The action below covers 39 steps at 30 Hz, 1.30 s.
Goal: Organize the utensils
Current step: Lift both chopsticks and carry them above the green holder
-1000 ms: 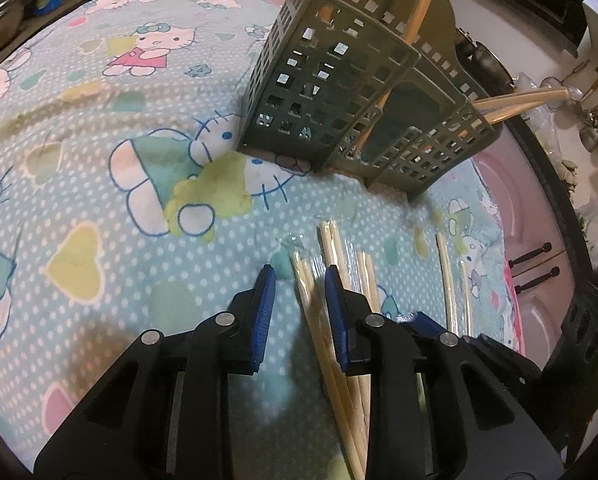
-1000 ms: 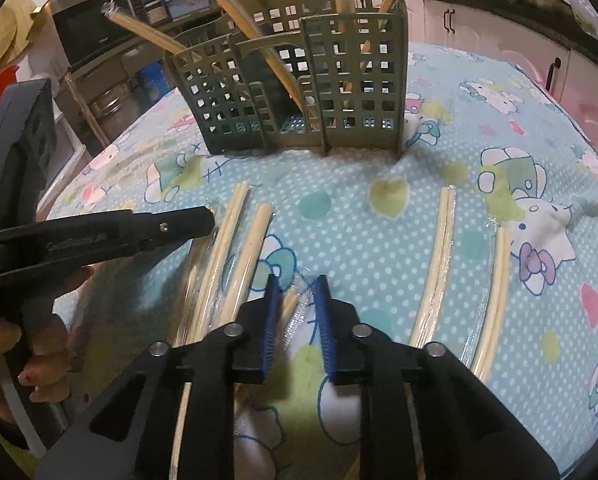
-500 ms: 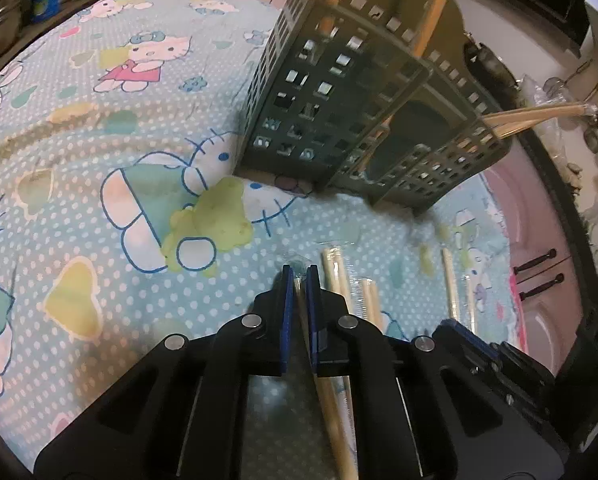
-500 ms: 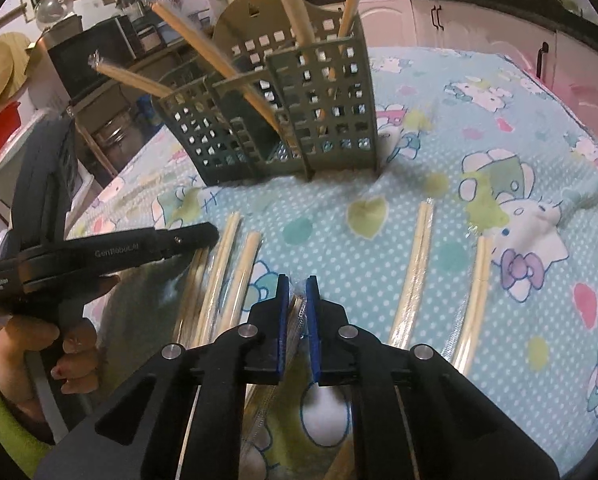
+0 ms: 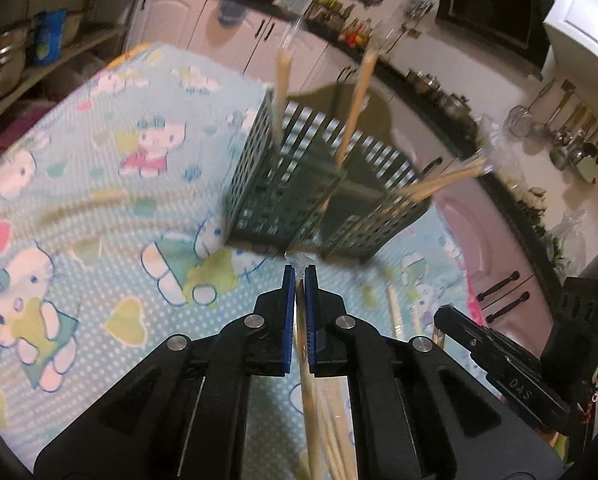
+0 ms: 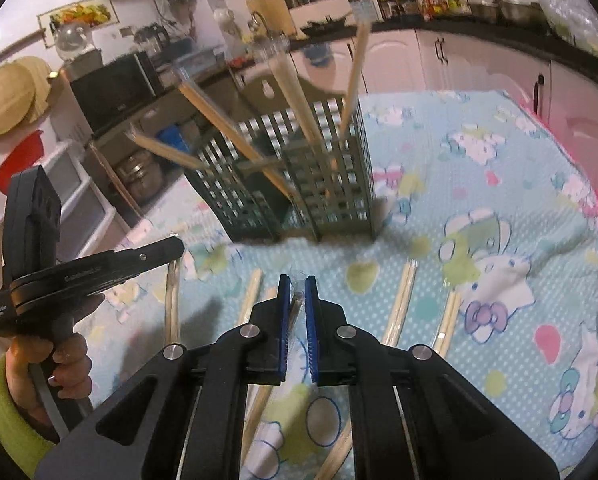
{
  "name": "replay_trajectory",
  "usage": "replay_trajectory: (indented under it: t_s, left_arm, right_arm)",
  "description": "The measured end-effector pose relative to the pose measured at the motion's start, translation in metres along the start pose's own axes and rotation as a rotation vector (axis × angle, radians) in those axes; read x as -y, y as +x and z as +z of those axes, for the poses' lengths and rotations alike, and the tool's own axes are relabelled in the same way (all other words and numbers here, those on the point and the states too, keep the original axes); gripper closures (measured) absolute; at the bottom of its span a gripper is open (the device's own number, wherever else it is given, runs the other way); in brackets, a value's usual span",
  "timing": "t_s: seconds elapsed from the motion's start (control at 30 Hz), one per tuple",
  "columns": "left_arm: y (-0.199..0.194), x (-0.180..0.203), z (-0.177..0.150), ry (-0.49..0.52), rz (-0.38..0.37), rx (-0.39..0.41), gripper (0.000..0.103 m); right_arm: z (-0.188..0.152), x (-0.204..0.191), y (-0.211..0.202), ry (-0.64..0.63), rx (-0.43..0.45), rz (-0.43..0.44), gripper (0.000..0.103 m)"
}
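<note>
A home kitchen is shown. Pale cabinet doors (image 6: 395, 64) with dark handles are set under a dark countertop (image 6: 479, 20) crowded with bottles and pots. A microwave (image 6: 113, 88) is placed on a shelf unit, with steel pots (image 6: 139, 172) stored below it. Ladles and spoons (image 5: 571, 136) are hung on the wall, and round woven mats (image 6: 7, 100) are hung beside a food picture (image 6: 79, 14). The table is covered by a cartoon-cat cloth (image 5: 79, 208).
</note>
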<state>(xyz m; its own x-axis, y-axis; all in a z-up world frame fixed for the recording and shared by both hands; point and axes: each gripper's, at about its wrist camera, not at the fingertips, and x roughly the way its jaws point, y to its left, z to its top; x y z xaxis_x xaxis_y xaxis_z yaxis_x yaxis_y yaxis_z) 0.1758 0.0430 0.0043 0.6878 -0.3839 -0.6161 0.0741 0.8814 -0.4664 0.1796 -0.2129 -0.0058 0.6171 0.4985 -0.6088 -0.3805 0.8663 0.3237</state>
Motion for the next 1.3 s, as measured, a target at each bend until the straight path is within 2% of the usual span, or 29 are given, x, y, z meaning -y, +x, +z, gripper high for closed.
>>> replay_trajectory:
  t_s: [0.23, 0.63, 1.3]
  left_arm:
    - [-0.029, 0.022, 0.01, 0.049, -0.022, 0.073, 0.102]
    - [-0.051, 0.046, 0.02, 0.114, -0.038, 0.125, 0.102]
    - [-0.073, 0.07, 0.046, 0.191, -0.068, 0.195, 0.102]
  right_arm:
    - [0.015, -0.006, -0.028, -0.014, 0.077, 0.012, 0.096]
    - [0.03, -0.021, -0.062, -0.051, 0.183, 0.01, 0.097]
    - [0.05, -0.026, -0.08, -0.051, 0.259, 0.017, 0.097]
